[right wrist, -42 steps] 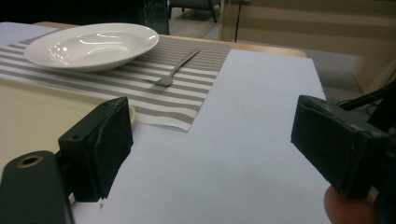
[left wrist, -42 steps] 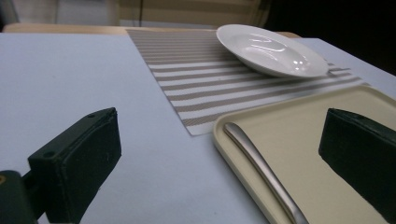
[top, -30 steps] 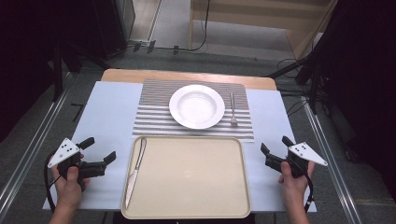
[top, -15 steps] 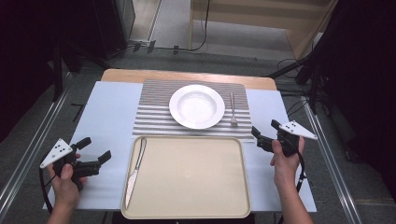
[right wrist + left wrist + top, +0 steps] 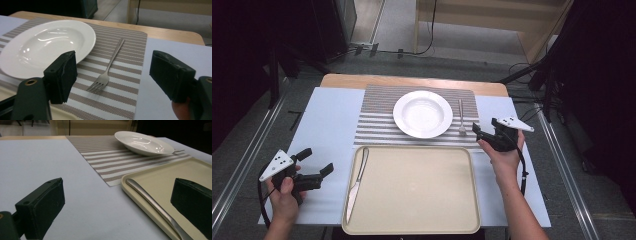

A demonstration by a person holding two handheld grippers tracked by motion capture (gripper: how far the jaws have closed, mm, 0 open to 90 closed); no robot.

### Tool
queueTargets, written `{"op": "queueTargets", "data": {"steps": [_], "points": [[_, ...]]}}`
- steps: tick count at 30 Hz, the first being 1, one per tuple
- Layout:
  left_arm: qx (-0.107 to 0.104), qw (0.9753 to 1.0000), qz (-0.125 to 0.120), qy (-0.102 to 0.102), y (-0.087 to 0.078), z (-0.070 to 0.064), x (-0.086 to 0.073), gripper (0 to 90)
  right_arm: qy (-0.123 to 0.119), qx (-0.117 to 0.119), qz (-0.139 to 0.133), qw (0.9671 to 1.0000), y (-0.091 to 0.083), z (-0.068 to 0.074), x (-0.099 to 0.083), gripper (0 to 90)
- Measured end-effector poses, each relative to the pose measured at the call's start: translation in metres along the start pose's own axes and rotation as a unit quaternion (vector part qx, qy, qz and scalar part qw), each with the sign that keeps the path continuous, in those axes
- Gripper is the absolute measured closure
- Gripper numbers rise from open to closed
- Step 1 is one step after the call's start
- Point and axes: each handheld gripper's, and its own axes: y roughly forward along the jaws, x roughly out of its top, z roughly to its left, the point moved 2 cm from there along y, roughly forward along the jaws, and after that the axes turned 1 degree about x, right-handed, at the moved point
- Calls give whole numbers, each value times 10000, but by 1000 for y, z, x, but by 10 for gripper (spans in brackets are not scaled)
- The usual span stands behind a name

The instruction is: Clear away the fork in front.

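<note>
Steel fork (image 5: pixel 107 72) lies tines-near on the striped placemat (image 5: pixel 120 97), just right of the white plate (image 5: pixel 45 45), framed by the right gripper (image 5: pixel 113 77)'s wide-apart jaws. Farther off, its handle tip blurs. The left gripper (image 5: pixel 317 162) also gapes.

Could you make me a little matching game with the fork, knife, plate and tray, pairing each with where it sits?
1 fork
2 knife
3 plate
4 tray

A in the tray, along its left edge
B middle of the striped mat
C on the mat, right of the plate
D nearest the person, below the mat

Pairs: 1-C, 2-A, 3-B, 4-D
</note>
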Motion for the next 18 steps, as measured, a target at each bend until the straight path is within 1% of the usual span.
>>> {"op": "queueTargets", "data": {"steps": [1, 2, 4, 6, 8, 10, 11, 14, 16, 17, 18], "points": [[-5, 10000, 5, 0, 0, 0, 0, 0, 11, -88, 34, 10000, 3, 0, 1, 265], [-3, 10000, 10, -7, 0, 0, 0, 0, 14, -130, 72, 9999, 7, -1, 2, 269], [0, 10000, -10, -27, 0, 1, 0, 0, 82, -213, 130, 9997, 13, -3, 4, 308], [-4, 10000, -1, -11, 0, 0, 0, 0, 145, -207, 198, 9995, 19, -4, 6, 336], [-8, 10000, 34, 17, 0, 0, 0, 0, 139, -218, 239, 9994, 24, -4, 7, 364], [-2, 10000, 37, 29, 1, -1, -1, 0, 130, -134, 261, 9995, 30, -5, 9, 418], [-19, 10000, 37, 22, 1, -1, -1, 0, 119, -143, 267, 9995, 32, -5, 10, 439], [-31, 10000, 37, 16, 1, 0, -1, 0, 128, -123, 456, 9988, 42, -7, 13, 494], [-27, 10000, 44, 8, 1, 0, -1, 0, 114, -120, 455, 9988, 48, -8, 16, 529], [-28, 10000, 54, 12, 1, 0, -1, 0, 103, -147, 528, 9984, 52, -8, 17, 532], [-27, 10000, 59, 9, 1, 0, -1, 0, 61, -193, 598, 9980, 55, -8, 18, 554]]}}
